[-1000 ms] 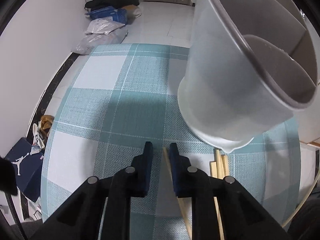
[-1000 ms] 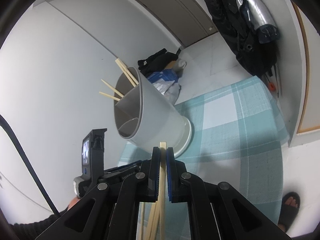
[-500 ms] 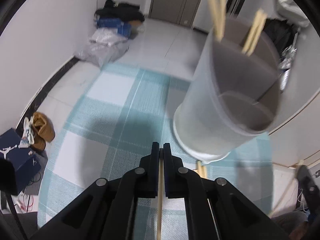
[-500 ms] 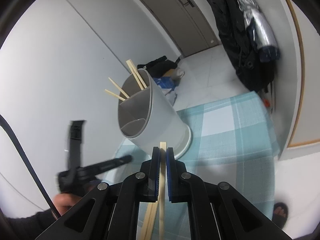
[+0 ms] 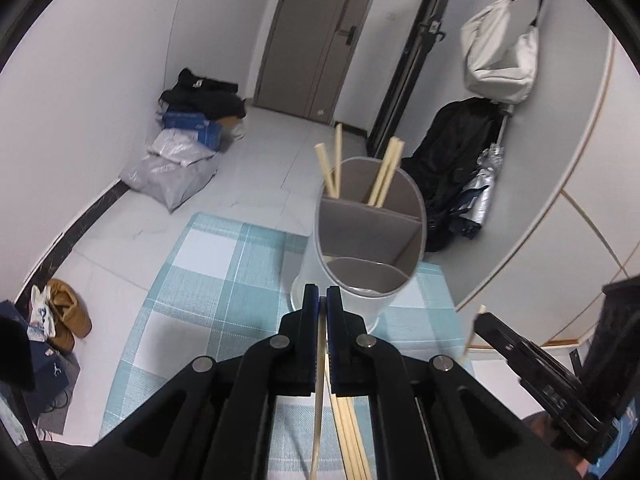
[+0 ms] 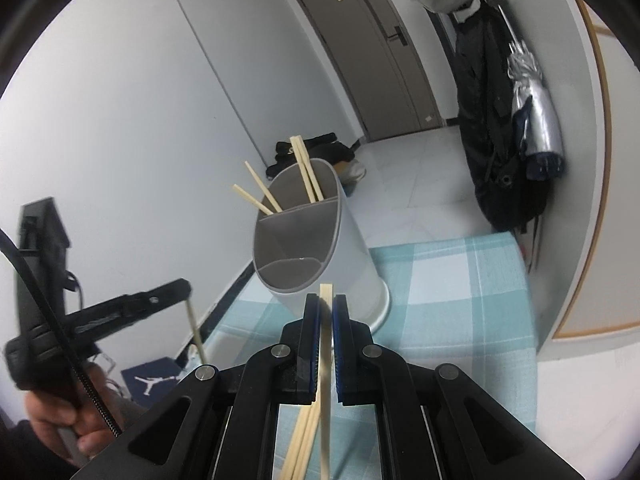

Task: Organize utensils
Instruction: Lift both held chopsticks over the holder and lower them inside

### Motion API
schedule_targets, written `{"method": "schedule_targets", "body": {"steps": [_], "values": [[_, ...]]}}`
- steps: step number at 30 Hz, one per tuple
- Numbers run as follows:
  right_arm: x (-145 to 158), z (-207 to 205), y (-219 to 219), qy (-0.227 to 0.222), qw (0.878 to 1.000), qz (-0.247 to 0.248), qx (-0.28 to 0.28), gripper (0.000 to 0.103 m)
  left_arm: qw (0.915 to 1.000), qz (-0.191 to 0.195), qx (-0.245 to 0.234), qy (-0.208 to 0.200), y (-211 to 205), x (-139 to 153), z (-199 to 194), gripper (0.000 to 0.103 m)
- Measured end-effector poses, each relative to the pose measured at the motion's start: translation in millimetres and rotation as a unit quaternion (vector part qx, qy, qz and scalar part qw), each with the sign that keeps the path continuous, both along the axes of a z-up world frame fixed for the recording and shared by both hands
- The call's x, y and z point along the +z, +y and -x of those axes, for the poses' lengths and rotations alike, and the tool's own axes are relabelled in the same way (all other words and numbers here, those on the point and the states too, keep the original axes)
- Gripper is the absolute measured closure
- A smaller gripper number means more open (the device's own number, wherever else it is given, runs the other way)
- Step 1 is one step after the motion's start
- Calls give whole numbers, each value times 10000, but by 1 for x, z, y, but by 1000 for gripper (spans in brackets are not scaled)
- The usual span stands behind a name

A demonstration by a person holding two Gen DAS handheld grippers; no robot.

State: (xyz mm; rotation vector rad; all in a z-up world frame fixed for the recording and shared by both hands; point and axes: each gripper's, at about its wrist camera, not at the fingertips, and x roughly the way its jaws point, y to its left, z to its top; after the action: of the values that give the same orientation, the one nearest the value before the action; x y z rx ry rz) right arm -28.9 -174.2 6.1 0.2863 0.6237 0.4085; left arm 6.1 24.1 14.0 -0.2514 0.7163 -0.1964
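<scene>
A white utensil holder (image 5: 362, 240) (image 6: 320, 240) with grey dividers stands on the blue checked tablecloth (image 5: 208, 304). Several wooden chopsticks (image 5: 384, 172) stick out of its far compartments. My left gripper (image 5: 322, 300) is shut on one chopstick (image 5: 319, 392), raised above the table in front of the holder. My right gripper (image 6: 326, 308) is shut on another chopstick (image 6: 325, 360), also raised before the holder. Loose chopsticks (image 5: 352, 440) lie on the cloth below. In the right wrist view the left gripper (image 6: 186, 298) shows at left with its chopstick hanging down.
The table edge drops to a tiled floor with bags (image 5: 172, 168) and shoes (image 5: 68, 312). A curved white wall (image 5: 560, 160) with hanging coats (image 5: 460, 148) stands to the right of the holder.
My left gripper shut on a chopstick lying on the cloth and lifted it up and back from the holder. My right gripper rose a little with its chopstick.
</scene>
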Motion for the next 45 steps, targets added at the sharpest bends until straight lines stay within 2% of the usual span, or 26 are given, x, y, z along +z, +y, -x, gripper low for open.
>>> {"method": "schedule_targets", "body": {"steps": [6, 16, 26, 37, 39, 45], "values": [[8, 8, 7, -129, 9996, 234, -33, 98, 9994, -101, -136, -297, -3, 16, 18, 102], [15, 15, 13, -257, 9987, 433, -58, 98, 9989, -125, -266, -365, 0, 25, 28, 103], [34, 15, 18, -461, 9980, 425, 21, 98, 9976, -455, -391, -331, -8, 38, 27, 103], [47, 16, 17, -651, 9973, 306, 150, 99, 9971, -389, -534, -381, -12, 54, 21, 103], [52, 17, 15, -690, 9971, 263, 168, 99, 9964, -461, -561, -437, -16, 60, 20, 103], [74, 16, 10, -861, 9957, 231, 247, 99, 9957, -350, -688, -510, -24, 80, 11, 103]]}}
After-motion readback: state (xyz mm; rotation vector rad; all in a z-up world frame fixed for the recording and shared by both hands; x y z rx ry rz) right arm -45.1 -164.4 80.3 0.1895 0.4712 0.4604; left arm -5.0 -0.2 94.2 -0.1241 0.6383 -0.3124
